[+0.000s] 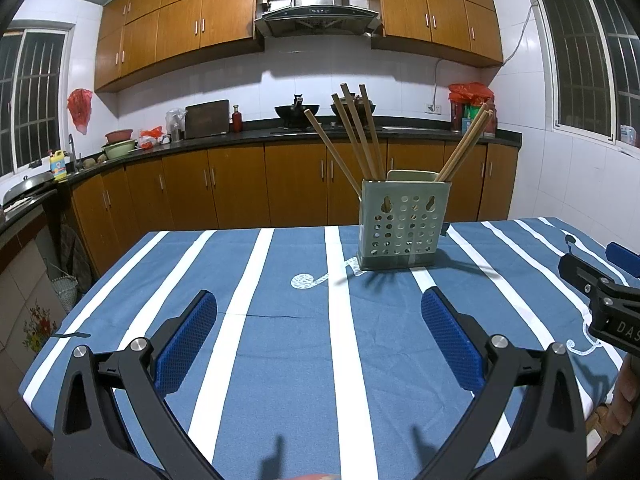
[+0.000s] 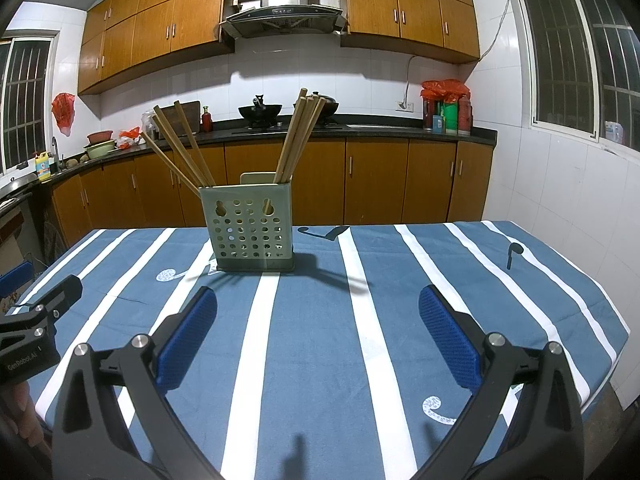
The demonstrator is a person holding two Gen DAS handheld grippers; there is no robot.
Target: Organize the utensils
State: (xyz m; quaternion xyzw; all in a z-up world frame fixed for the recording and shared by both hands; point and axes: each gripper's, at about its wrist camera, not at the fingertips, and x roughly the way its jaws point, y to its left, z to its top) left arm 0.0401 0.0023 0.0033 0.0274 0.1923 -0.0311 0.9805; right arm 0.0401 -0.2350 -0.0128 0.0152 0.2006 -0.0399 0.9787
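At the bottom of each wrist view, two black hand-held grippers with blue ribbed pads sit low over a blue tablecloth with white stripes (image 1: 280,360). The left gripper (image 1: 320,312) has its pads spread wide and holds nothing; the right gripper (image 2: 318,310) is likewise spread and empty. Each tool edges into the other's view, the right at the lower right of the left-wrist frame, the left at the lower left of the right-wrist frame, so they are held side by side, both facing the far counter.

At mid-frame, a pale green perforated plastic utensil holder (image 1: 404,228) stands upright on the cloth. Long wooden chopsticks (image 1: 356,136) lean out of it in two fans, one group to its left, one to its right. No loose utensil shows on the cloth, so the sorting looks close to done, or not begun.

Any next grasp is best made high on a single stick, pads closing squarely across the shaft, lifting straight so the light holder does not tip.

Beyond, brown wooden kitchen cabinets (image 1: 240,184) line the wall.
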